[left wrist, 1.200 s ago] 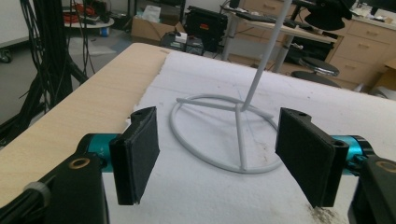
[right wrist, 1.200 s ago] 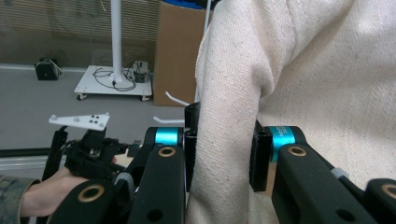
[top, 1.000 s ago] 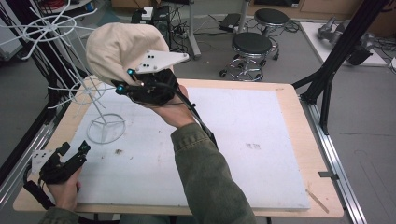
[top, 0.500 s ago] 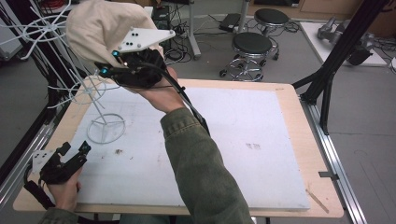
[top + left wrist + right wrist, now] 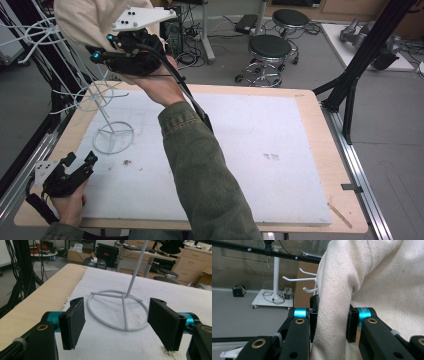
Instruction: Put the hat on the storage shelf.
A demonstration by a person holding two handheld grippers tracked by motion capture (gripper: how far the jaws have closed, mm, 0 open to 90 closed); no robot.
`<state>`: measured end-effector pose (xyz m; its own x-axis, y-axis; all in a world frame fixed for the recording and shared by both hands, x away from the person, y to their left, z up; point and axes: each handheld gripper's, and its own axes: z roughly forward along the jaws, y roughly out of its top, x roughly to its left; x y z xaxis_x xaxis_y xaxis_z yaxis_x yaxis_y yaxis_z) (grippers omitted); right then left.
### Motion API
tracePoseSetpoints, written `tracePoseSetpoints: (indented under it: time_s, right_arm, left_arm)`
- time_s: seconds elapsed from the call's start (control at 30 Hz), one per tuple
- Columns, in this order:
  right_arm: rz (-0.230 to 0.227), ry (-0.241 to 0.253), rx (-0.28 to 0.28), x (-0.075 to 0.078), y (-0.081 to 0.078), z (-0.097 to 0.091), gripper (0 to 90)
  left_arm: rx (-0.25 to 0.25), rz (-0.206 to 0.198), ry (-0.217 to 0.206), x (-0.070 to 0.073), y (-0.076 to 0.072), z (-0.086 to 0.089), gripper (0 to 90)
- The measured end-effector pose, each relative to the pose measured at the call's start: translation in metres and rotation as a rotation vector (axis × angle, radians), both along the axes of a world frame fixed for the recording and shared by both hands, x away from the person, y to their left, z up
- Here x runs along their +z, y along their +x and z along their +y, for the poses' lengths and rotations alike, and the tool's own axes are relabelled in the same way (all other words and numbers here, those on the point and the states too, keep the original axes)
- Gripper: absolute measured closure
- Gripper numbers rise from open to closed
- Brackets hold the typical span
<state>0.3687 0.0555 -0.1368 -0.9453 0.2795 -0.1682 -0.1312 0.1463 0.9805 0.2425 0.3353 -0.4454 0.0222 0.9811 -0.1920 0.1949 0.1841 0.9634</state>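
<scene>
Right gripper (image 5: 331, 320) has its jaws clenched on a fold of the hat (image 5: 372, 277), cloth bunched right between them; left gripper (image 5: 120, 322) jaws released.

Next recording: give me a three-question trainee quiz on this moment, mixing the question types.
1. True or false: the right tongs are shut on the cream cloth.
2. What lies ahead between the left tongs' open jaws?
A. a stool
B. the wire stand's ring base
C. a cable
3. In the high view, is the cloth resting on the table or held above it?

Key:
1. True; both pads press into a fold of it.
2. B
3. Held above it, up beside the top of the wire stand.
</scene>
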Motion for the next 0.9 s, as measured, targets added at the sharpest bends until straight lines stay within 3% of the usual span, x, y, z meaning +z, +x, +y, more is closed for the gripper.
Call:
tracePoseSetpoints:
  time_s: [0.27,0.37,0.47,0.9]
  right_arm:
    - [0.080,-0.030,0.024,-0.015,0.010,0.012,70.2]
    - [0.109,-0.067,0.010,-0.025,0.014,0.014,68.5]
    - [0.141,-0.045,0.009,-0.032,0.018,0.008,68.3]
    - [0.168,-0.050,0.015,-0.043,0.020,0.003,66.4]
  left_arm:
    - [0.003,-0.001,0.000,0.000,-0.001,0.000,30.3]
    - [0.004,-0.004,0.000,0.000,-0.001,0.000,30.3]
    - [0.004,-0.002,0.001,0.000,-0.001,0.000,30.3]
    - [0.005,-0.003,-0.001,0.000,-0.001,0.000,30.3]
